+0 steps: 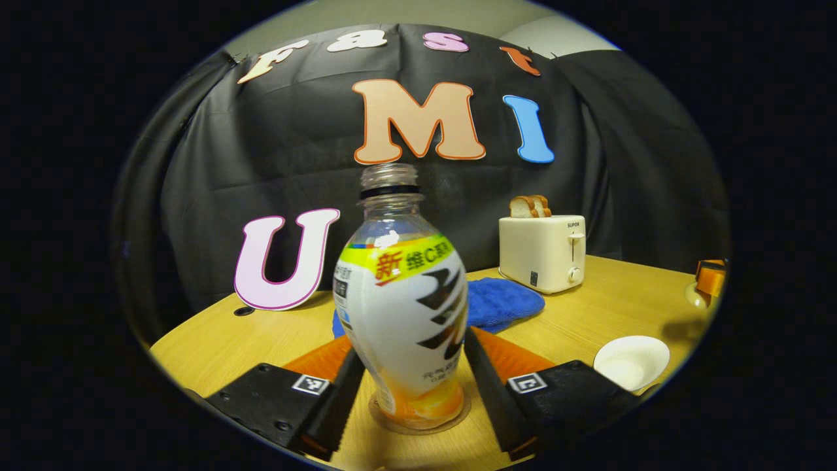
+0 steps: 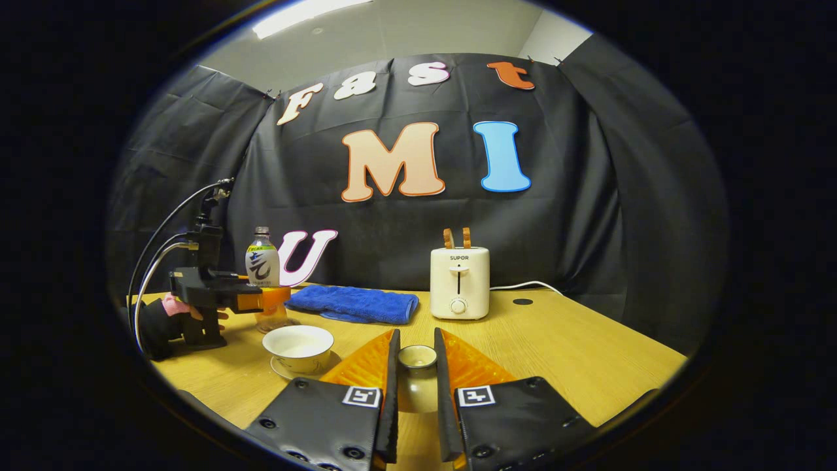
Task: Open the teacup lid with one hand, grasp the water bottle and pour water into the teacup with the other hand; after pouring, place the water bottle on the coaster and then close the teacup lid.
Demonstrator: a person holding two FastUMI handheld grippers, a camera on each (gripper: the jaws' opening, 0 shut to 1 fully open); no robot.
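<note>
Bottle [image 1: 400, 307], uncapped, stands centre frame in the left gripper view on a round coaster [image 1: 418, 418], the left claw [image 1: 409, 386] pinching its lower body. Whether it holds water is hard to tell behind the label. The teacup [image 2: 298, 347] sits open at lower left of the right gripper view on the tabletop [image 2: 556, 353]; its contents are unclear. The right claw [image 2: 416, 392] pinches the lid [image 2: 417, 357], partly hidden between its fingers.

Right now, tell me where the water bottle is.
In the left gripper view the water bottle stands upright on the coaster, between the left gripper fingers, with the blue towel behind it.
</note>
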